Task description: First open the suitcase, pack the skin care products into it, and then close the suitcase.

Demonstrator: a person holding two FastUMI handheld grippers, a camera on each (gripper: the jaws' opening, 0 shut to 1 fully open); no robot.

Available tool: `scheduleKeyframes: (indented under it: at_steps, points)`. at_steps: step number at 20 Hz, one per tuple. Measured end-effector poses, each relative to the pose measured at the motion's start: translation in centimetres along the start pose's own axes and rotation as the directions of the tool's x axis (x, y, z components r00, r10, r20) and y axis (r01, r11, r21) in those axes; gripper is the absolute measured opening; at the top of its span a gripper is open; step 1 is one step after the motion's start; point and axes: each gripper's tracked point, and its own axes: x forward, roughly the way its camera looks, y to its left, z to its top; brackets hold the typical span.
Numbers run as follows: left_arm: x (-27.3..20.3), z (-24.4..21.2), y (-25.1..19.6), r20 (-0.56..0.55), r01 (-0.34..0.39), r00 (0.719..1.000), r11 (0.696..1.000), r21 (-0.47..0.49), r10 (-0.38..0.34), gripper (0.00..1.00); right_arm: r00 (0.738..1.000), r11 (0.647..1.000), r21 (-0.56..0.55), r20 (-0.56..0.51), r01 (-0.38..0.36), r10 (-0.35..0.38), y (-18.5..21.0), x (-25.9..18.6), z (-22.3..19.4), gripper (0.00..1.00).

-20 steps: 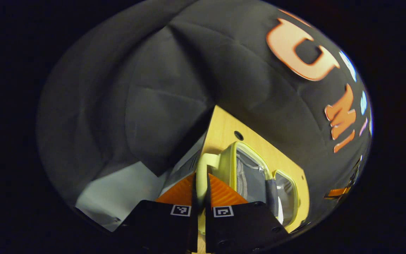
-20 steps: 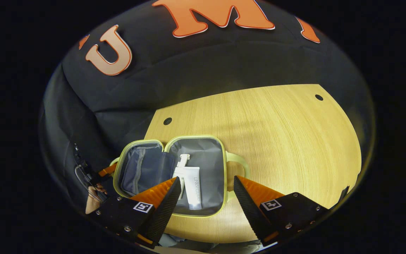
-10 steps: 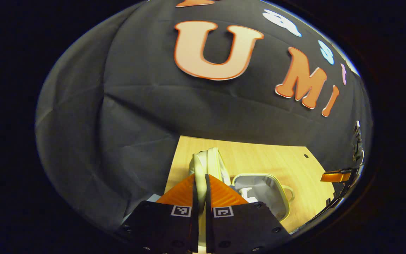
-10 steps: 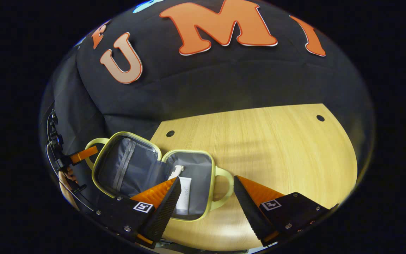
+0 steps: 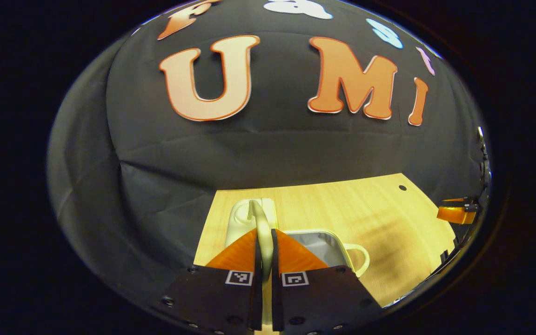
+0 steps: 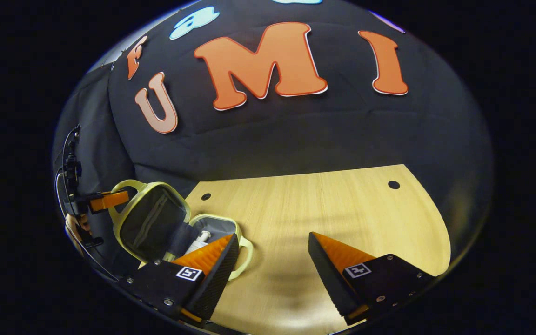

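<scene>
The small pale yellow-green suitcase (image 6: 149, 223) stands half open at the left of the wooden table, its grey-lined lid raised steeply over the base (image 6: 214, 225). A white skin care bottle (image 6: 199, 240) lies inside the base. My left gripper (image 5: 264, 232) is shut on the lid's handle (image 5: 259, 215); the lid's outer shell (image 5: 240, 221) shows edge-on behind it, and the base (image 5: 326, 239) lies to the right. In the right gripper view the left gripper (image 6: 103, 201) holds that handle from the left. My right gripper (image 6: 272, 242) hangs open over bare table, right of the suitcase.
The wooden table (image 6: 333, 209) has small round holes (image 6: 393, 184) near its back edge. Black cloth walls close off the back and left. A hand (image 6: 75, 225) holds the left gripper at the far left. The right gripper (image 5: 454, 214) shows far right in the left gripper view.
My left gripper has swung the lid up from lying flat to steeply raised over the base. The right gripper has drawn back to the right, off the suitcase.
</scene>
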Motion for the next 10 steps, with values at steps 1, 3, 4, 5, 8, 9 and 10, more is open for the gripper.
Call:
scheduleKeyframes:
  at_steps: [1,3,4,5,8,9,10]
  points:
    - [0.3,0.1,-1.7,-0.01,-0.019,1.0,0.999,0.027,0.019,0.08,1.0,1.0,-0.002,0.007,0.003,-0.003,-1.2,-0.5,0.3,0.95]
    - [1.0,-0.2,-4.7,-0.027,-0.063,0.997,0.994,0.092,0.066,0.08,1.0,1.0,-0.007,0.015,0.008,-0.008,-3.6,-1.4,0.5,0.95]
    - [1.5,-0.4,-6.6,-0.037,-0.067,0.997,0.991,0.116,0.072,0.09,1.0,1.0,-0.011,0.018,0.012,-0.012,-4.7,-1.8,0.4,0.95]
    - [2.2,-0.7,-8.7,-0.041,-0.065,0.997,0.989,0.132,0.071,0.08,1.0,1.0,-0.018,0.02,0.019,-0.019,-5.8,-2.1,0.3,0.95]
    - [4.4,-2.8,-14.7,-0.08,-0.028,0.996,0.983,0.181,0.044,0.08,0.999,0.999,-0.023,0.017,0.037,-0.036,-8.8,-2.8,0.1,0.95]
    - [5.1,-4.0,-16.4,-0.102,-0.018,0.994,0.98,0.198,0.038,0.08,0.999,0.999,-0.021,0.016,0.046,-0.045,-9.9,-3.1,-0.2,0.95]
    - [5.9,-5.1,-18.1,-0.12,-0.004,0.992,0.977,0.212,0.03,0.08,0.998,0.998,-0.021,0.013,0.056,-0.056,-11.0,-3.3,-0.5,0.95]
